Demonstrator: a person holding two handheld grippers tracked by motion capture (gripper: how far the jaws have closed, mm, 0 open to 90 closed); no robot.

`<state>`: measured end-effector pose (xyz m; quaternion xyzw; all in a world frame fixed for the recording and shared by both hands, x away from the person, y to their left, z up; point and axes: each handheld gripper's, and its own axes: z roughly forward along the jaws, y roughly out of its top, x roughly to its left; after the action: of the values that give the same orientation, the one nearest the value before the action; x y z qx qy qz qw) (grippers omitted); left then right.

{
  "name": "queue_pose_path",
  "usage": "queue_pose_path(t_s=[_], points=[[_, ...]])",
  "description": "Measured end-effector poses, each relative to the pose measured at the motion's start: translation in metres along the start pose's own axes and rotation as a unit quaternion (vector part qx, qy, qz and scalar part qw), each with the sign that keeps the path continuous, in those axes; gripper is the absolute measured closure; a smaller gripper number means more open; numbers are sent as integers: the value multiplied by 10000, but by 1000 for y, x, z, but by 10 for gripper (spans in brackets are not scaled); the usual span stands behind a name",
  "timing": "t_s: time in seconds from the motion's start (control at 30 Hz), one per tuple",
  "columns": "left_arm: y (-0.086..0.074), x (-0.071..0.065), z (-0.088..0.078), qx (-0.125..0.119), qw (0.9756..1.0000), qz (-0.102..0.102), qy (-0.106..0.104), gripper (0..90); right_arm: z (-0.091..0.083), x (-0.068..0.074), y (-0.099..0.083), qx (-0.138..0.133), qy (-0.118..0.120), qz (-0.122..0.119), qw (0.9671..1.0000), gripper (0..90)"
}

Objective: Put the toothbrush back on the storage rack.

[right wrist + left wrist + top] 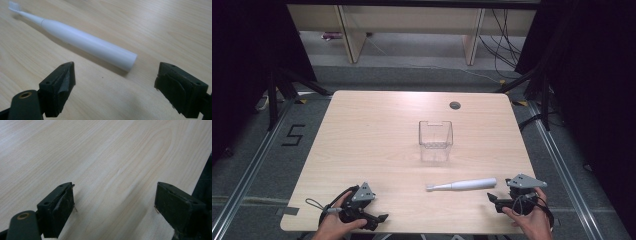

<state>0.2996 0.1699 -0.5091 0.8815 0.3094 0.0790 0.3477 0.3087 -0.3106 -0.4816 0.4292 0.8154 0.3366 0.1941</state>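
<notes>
A white electric toothbrush (pixel 463 185) lies flat on the wooden table (pixel 377 130), brush head pointing left. In the right gripper view the toothbrush (pixel 82 41) runs from upper left to its blunt end just ahead of the jaws. My right gripper (pixel 495 199) rests near the table's front right edge, a little right of the handle's end; the right gripper (pixel 115 77) stands open with nothing between its pads. My left gripper (pixel 379 218) sits at the front left edge. The left gripper (pixel 115 195) is open over bare wood.
A clear plastic cup-like container (pixel 435 141) stands upright in the middle of the table, behind the toothbrush. A round cable hole (pixel 455 105) sits near the far edge. Black curtains and floor rails flank the table.
</notes>
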Motion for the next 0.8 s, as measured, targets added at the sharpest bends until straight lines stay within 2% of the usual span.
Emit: queue_pose_path(t_s=[0.07,0.1,0.17,0.2,0.27,0.4,0.47,0.5,0.63,0.73,0.8], points=[[0,0,-1,-23,10000,-21,-44,153,1,1,1,-32,12,-82,10000,163],[0,0,-1,-21,10000,-24,-43,152,1,0,6,-56,56,-304,9995,174],[0,0,0,-21,10000,-31,-47,152,0,3,8,-3,107,-227,9997,182],[0,0,0,-19,10000,-16,-49,152,0,2,11,-46,75,-421,9991,192],[0,0,0,-20,10000,-25,-40,152,-2,4,17,50,126,-605,9981,204],[-1,0,0,-6,10000,-43,-48,152,-2,10,25,261,252,-734,9966,235],[0,1,0,9,10000,-18,-56,153,-2,10,26,300,256,-750,9964,237],[0,1,1,10,10000,-18,-39,152,-1,12,28,352,270,-877,9952,248],[-1,1,2,5,10000,-88,-41,152,2,14,34,399,321,-989,9938,256],[-1,2,2,-7,10000,-88,-22,153,7,20,41,442,424,-1229,9905,301],[0,2,2,-6,10000,-78,-39,152,9,23,49,608,469,-1465,9862,314]])
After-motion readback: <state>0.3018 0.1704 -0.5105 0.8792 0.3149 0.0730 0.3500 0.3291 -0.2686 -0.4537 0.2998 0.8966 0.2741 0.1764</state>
